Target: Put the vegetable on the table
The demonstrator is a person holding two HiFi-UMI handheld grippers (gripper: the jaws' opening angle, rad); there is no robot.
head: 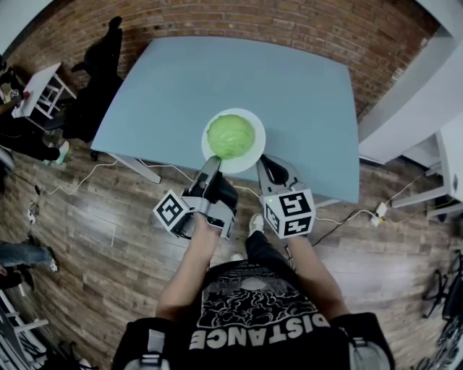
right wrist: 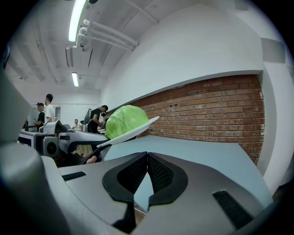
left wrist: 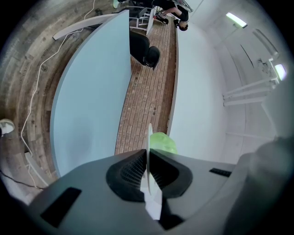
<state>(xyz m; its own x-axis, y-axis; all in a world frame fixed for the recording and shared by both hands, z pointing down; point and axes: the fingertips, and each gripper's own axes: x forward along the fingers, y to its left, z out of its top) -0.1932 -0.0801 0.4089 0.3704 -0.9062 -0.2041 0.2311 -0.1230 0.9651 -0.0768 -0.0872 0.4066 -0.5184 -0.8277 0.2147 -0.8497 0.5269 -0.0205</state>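
- Table (head: 289,94) surface, pale blue, spreads wide from its near edge by your grippers back to a brick wall (head: 217,18); wooden floor (head: 94,217) lies to either side.
- Your left gripper (left wrist: 148,156) pinches the rim of a white plate (head: 258,148), which sits edge-on between its jaws.
- Your right gripper (right wrist: 147,158) is pressed together on nothing, just beside the plate.
- Round, pale green cabbage (head: 231,136) sits on the tilted plate, raised over the table's near edge.
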